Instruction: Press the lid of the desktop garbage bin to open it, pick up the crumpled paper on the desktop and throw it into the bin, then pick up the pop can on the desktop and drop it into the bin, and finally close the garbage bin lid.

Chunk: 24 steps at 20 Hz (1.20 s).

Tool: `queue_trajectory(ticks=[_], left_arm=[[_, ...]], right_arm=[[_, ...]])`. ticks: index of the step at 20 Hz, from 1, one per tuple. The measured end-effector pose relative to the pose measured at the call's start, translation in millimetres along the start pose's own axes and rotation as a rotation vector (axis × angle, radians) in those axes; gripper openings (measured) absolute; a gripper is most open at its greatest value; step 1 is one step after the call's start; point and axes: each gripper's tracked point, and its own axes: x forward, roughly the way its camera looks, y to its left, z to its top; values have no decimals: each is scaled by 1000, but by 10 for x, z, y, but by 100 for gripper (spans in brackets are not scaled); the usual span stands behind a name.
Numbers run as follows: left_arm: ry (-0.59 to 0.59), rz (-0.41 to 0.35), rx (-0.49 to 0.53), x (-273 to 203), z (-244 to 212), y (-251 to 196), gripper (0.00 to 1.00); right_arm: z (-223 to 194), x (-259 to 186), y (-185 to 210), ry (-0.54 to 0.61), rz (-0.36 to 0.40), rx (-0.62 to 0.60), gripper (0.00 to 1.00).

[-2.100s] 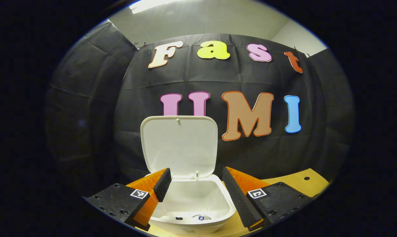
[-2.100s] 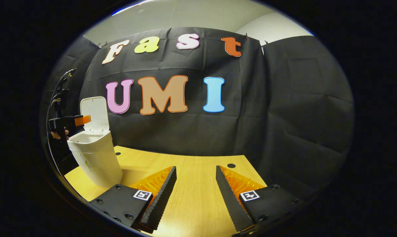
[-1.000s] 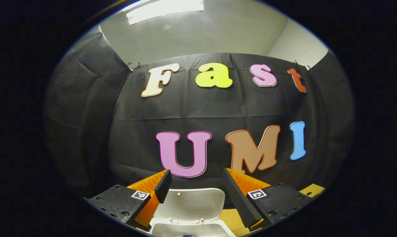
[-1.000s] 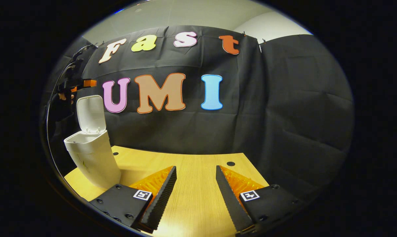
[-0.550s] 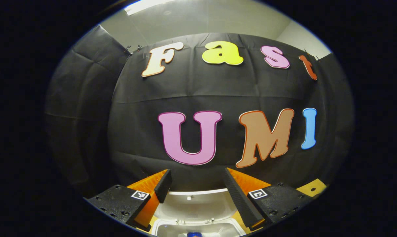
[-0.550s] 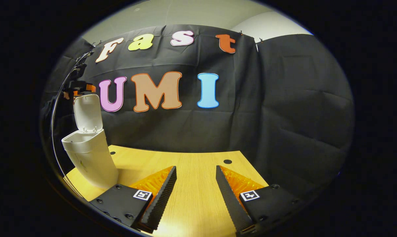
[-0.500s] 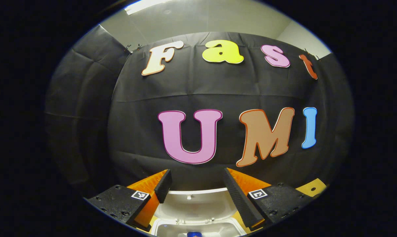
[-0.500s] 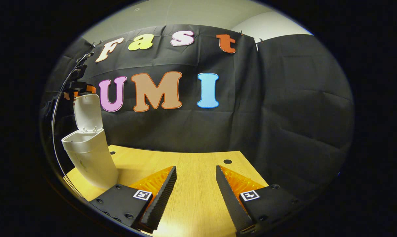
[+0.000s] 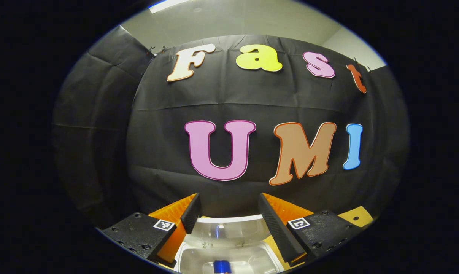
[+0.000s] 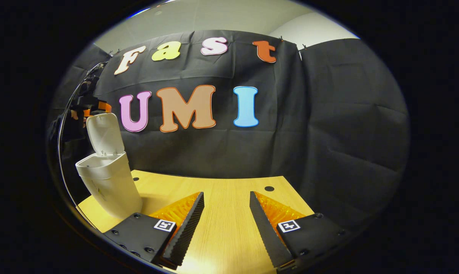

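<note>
Looking along your left gripper [image 9: 229,207], you see the white garbage bin [image 9: 229,260] right below its fingers, mouth open toward the camera. The lid [image 9: 227,230] is raised and tipped forward over the opening, its top edge running between your two fingertips. Your left jaws stand apart, clamped on nothing; whether either finger touches the lid's edge you cannot tell from here. Down inside the bin lies the pop can [image 9: 221,266], a blue cylinder with a silvery end, at the very bottom of the view. The crumpled paper cannot be made out inside.

From your right gripper view, the bin [image 10: 109,186] stands at the left end of the wooden desktop [image 10: 221,213]: a smooth white plastic body, narrowing toward its base. Its lid [image 10: 104,133] stands hinged at the back and leans slightly over the mouth. Your left gripper [image 10: 88,107] sits at the lid's top edge, with your hand [image 10: 75,114] just behind it.

Your right gripper [image 10: 223,205] hovers low over the bare wood, well apart from the bin, jaws wide and holding nothing.
</note>
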Motion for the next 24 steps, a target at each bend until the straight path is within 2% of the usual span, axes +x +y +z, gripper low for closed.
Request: queue_trajectory(ticks=[1, 2, 5, 6, 7, 15, 24], left_arm=[[2, 2, 1, -66, -35, -7, 92], [6, 2, -2, -129, -71, -14, 90], [15, 4, 12, -312, -172, -40, 90], [19, 3, 8, -374, -207, -46, 93], [25, 3, 4, -432, -249, -57, 90], [103, -2, -1, -862, -736, -114, 90], [223, -13, 2, -1098, -1355, -149, 90]], right_arm=[[9, 2, 9, -2, 6, 1, 82], [2, 4, 25, -3, 11, 1, 87], [10, 12, 64, -3, 28, -1, 87], [11, 12, 77, -3, 34, 0, 82], [12, 12, 85, -4, 38, 0, 82], [-17, -36, 176, -1, 73, -15, 83], [-75, -100, 276, 9, 100, -42, 82]])
